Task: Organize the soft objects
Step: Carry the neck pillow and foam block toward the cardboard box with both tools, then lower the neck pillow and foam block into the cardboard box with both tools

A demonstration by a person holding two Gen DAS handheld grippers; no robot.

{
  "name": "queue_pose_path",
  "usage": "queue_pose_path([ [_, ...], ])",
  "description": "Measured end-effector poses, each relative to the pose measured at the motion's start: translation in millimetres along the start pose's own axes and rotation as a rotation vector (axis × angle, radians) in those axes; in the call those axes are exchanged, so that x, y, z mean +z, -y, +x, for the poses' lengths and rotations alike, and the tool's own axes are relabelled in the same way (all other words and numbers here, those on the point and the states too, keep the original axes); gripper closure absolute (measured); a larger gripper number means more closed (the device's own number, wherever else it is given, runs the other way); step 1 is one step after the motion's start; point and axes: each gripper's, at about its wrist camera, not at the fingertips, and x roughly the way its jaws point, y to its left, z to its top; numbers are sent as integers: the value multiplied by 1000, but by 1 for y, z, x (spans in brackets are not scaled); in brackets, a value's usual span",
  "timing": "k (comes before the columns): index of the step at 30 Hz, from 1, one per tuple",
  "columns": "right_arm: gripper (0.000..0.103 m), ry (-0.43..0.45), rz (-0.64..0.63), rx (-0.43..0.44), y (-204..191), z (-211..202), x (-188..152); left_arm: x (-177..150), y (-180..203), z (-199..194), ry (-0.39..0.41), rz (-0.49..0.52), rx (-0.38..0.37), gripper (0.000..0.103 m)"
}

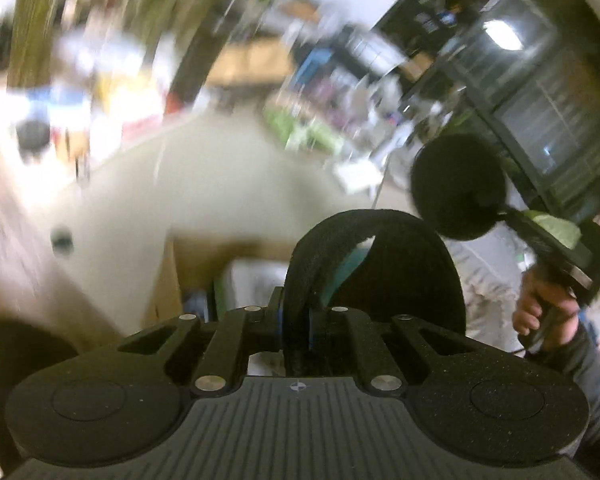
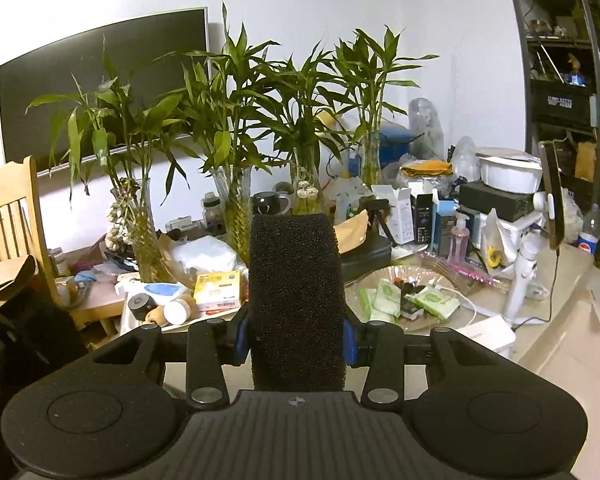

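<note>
The left gripper (image 1: pixel 296 320) is seen nearly closed, its jaws pinched on a black fabric band (image 1: pixel 340 248) with a teal lining that arches up from between them. Only the left wrist view shows the right gripper (image 1: pixel 512 216) from outside, gripped by a hand (image 1: pixel 540 304) and carrying a round black sponge (image 1: pixel 458 188). That view is heavily blurred; a pale tabletop (image 1: pixel 204 192) can be made out, little else.

In the right wrist view the same black sponge (image 2: pixel 296 300) is held upright between the blue pads (image 2: pixel 350 340) of the right gripper (image 2: pixel 296 344), jaws part-way apart. Beyond it a cluttered table (image 2: pixel 560 280) is recorded: bamboo plants (image 2: pixel 236 92) in glass vases, a pump bottle (image 2: pixel 459 240), a plate of green packets (image 2: pixel 436 302) and a Pepsi-marked bottle (image 2: pixel 588 232). Other labels cannot be read.
</note>
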Motion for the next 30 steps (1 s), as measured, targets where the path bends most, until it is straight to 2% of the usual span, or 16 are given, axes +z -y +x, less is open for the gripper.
queue_pose_path([
  [1, 57, -2, 0, 2, -1, -3, -2, -2, -7, 9, -34, -40, -8, 91],
  [3, 57, -5, 0, 6, -4, -9, -6, -7, -20, 25, -78, -93, 0, 74],
  [4, 57, -6, 0, 8, -6, -12, -7, -8, -24, 31, -85, -96, 20, 70],
  [5, 57, -6, 0, 11, -7, -16, -9, -8, -26, 34, -89, -93, 34, 59],
  [8, 57, -4, 10, 18, -9, -26, -13, -11, -23, 33, -58, -47, 56, 36],
  [9, 57, -3, 16, 22, -10, -29, -14, -12, -19, 31, -32, -18, 65, 33],
  [15, 57, -7, 52, 51, -14, -46, -20, -22, 12, 13, 111, 173, 160, 32],
  [17, 57, -13, 66, 63, -15, -50, -23, -26, 18, 7, 139, 204, 175, 31],
  [22, 57, -37, 117, 109, -19, -55, -29, -33, 24, -4, 190, 230, 209, 31],
  [30, 57, -128, 134, 167, -39, -56, -28, -40, 26, -18, 218, 244, 252, 31],
])
